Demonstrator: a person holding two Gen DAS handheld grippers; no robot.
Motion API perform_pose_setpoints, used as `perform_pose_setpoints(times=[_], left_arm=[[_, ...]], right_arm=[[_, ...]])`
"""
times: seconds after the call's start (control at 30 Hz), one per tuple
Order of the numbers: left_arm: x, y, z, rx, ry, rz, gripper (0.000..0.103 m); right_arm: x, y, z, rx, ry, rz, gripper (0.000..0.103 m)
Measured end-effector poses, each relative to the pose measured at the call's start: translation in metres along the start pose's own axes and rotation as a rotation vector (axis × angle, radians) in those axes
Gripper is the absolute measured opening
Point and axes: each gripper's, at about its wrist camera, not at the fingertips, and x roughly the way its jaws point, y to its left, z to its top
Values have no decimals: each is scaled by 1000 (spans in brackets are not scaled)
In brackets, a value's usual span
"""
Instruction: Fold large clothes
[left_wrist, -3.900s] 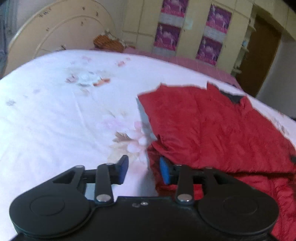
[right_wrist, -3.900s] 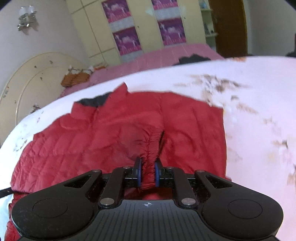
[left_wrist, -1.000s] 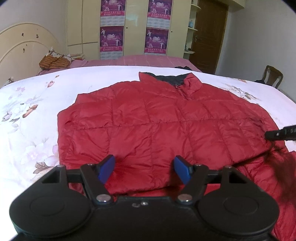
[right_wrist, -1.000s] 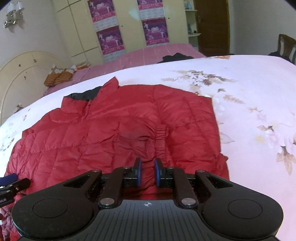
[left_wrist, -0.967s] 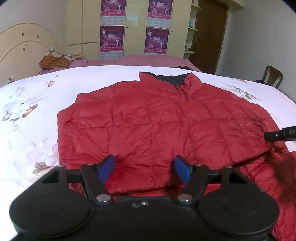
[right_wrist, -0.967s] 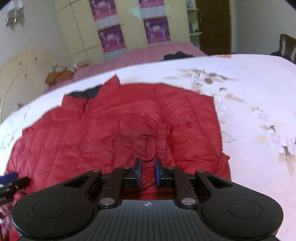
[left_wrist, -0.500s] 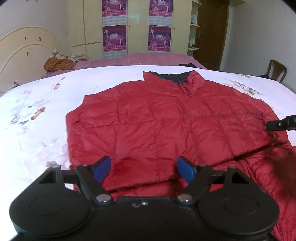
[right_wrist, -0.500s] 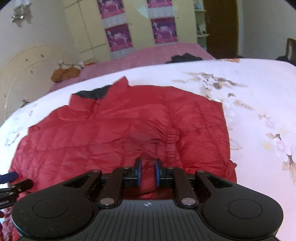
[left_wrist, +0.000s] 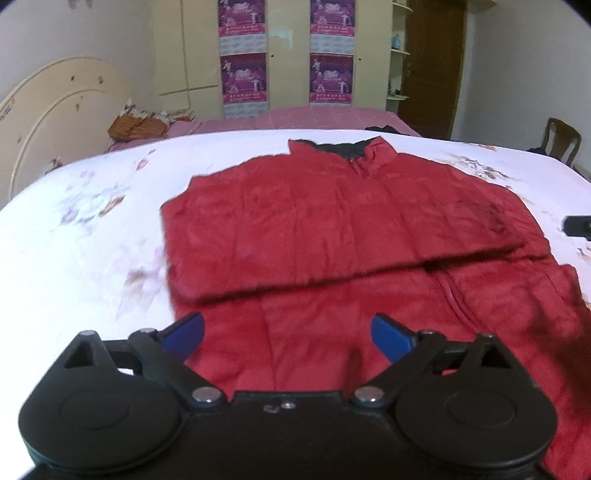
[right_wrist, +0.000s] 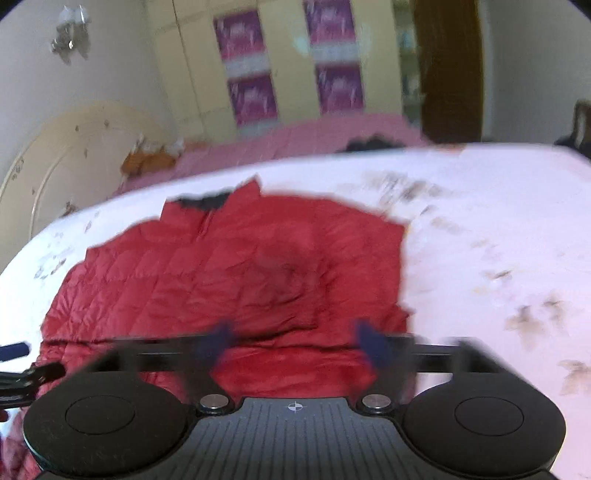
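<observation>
A red quilted jacket (left_wrist: 332, 229) with a dark collar lies flat on the white floral bed sheet (left_wrist: 85, 251), with both sleeves folded in over its body. It also shows in the right wrist view (right_wrist: 229, 273). My left gripper (left_wrist: 288, 334) is open and empty, above the jacket's near hem. My right gripper (right_wrist: 295, 341) is open and empty, blurred by motion, above the jacket's near right part. The tip of the right gripper (left_wrist: 576, 225) shows at the right edge of the left wrist view. The left gripper's fingertip (right_wrist: 14, 350) shows at the left edge of the right wrist view.
A cream headboard (left_wrist: 48, 122) stands at the left. A pink bed (left_wrist: 295, 116) with an orange bundle (left_wrist: 136, 125) lies behind, in front of a wardrobe with purple posters (left_wrist: 243, 77). A brown door (left_wrist: 432, 66) and a wooden chair (left_wrist: 561, 142) are at the right.
My right gripper has opened wide and let go of the jacket fold. Both grippers have drawn back and up from the jacket. My left gripper has opened a little wider.
</observation>
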Motion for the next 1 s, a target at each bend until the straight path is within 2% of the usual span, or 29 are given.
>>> perform_pose_setpoints(times=[0.13,0.33,0.4,0.43,0.73,0.8,0.83,0.87,1.0], left_arm=[[-27,16,-29,-22,28,26,95],[-68,49,-73,-67,68,56,78],[-80,56,-84,-85,72,49,75],[-85,58,-89,-94,75,42,74],[-118,82,-132,-295,113,-114,62],[-125,87,-140,-339,101,-156,53],[-128,88,-144,-357,93,-169,52],[-130,90,-148,-380,87,-185,52],[-132,94,-160,-509,85,-280,52]], right_arm=[[-35,-21,-18,21,13,12,81],[-81,-54,-52,68,49,33,80],[-92,-62,-64,81,65,42,71],[-96,-68,-71,98,83,48,61],[-130,-114,-122,262,151,99,60],[-136,-124,-134,306,167,127,60],[-138,-128,-139,331,176,144,58],[-139,-132,-144,355,186,165,50],[-141,-141,-155,438,199,253,48]])
